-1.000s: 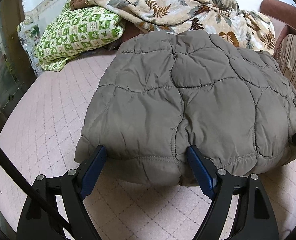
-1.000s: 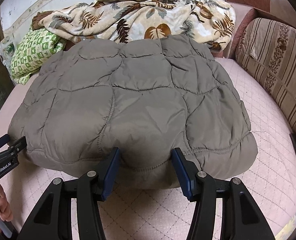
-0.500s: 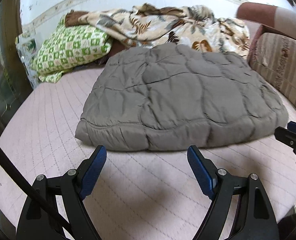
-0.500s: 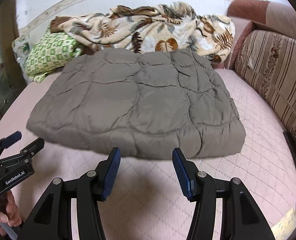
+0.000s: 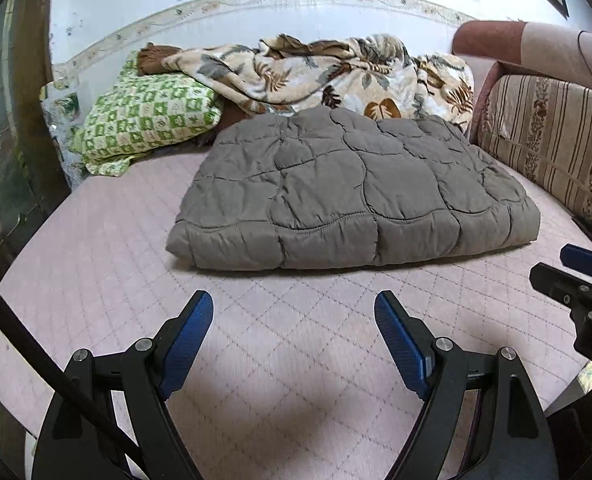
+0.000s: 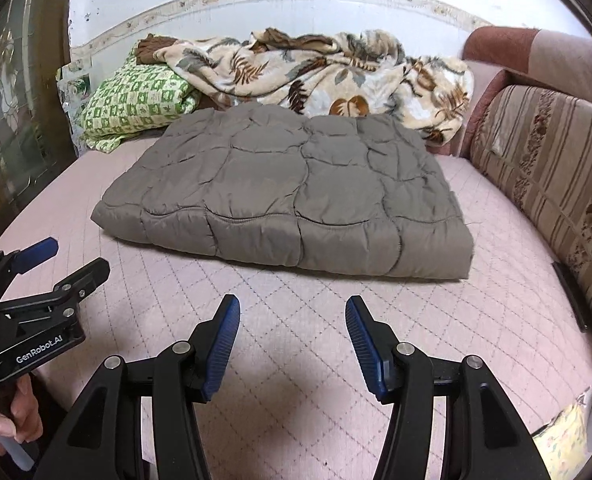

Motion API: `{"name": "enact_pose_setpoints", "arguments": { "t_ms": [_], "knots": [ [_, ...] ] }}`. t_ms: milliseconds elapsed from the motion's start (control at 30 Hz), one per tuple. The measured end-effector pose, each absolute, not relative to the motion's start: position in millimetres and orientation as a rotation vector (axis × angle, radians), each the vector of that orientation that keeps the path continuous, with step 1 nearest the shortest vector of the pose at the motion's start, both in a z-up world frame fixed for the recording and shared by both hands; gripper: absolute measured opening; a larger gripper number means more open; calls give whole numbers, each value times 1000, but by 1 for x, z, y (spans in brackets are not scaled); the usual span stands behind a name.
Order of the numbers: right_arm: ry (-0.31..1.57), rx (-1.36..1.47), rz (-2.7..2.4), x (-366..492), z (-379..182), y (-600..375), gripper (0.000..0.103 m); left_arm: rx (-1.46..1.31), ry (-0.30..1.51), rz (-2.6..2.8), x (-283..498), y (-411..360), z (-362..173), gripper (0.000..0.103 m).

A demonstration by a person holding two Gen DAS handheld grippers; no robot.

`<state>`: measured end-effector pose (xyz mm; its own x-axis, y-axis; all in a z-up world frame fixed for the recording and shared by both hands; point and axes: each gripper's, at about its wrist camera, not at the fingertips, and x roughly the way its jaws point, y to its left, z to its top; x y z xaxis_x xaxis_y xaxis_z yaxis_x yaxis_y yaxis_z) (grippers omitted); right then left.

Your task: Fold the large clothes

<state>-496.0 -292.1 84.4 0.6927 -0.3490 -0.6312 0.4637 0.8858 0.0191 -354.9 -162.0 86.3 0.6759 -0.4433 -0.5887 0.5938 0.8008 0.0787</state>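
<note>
A grey quilted jacket [image 5: 352, 192] lies folded into a flat rectangle on the pink quilted bed [image 5: 296, 340]; it also shows in the right wrist view [image 6: 292, 196]. My left gripper [image 5: 294, 308] is open and empty, back from the jacket's near edge. My right gripper [image 6: 292, 312] is open and empty, also short of the near edge. The right gripper shows at the right edge of the left wrist view [image 5: 576, 276]; the left gripper shows at the left of the right wrist view [image 6: 52, 264].
A leaf-print blanket [image 5: 336, 72] and a green checked pillow [image 5: 148, 116] are heaped at the back by the wall. A striped sofa back [image 6: 548, 168] runs along the right. A dark glazed door [image 6: 16, 128] stands at the left.
Both grippers have let go of the jacket's near edge and pulled back toward the front of the bed. The jacket now lies flat and folded.
</note>
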Motion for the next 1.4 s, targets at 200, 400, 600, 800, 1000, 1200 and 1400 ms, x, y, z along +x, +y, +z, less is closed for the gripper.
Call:
{"name": "enact_pose_setpoints", "arguments": {
  "t_ms": [200,400,600,800,1000,1200,1400],
  "knots": [
    [600,142,-498,-512,86,-276,71,273,529,-543,-373,-146,90,95],
    [598,145,-492,-509,83,-272,76,285,485,-526,-375,-148,96,102],
    [617,148,-487,-495,76,-269,76,308,497,-492,-365,-155,91,102],
    [632,161,-506,-488,68,-274,76,365,527,-434,-356,-164,90,101],
    [619,155,-537,-483,61,-277,77,420,577,-409,-348,-170,86,101],
    [632,149,-529,-472,58,-275,82,404,594,-415,-342,-166,86,101],
    [635,147,-521,-470,57,-275,82,400,632,-425,-337,-168,83,101]
  ]
}}
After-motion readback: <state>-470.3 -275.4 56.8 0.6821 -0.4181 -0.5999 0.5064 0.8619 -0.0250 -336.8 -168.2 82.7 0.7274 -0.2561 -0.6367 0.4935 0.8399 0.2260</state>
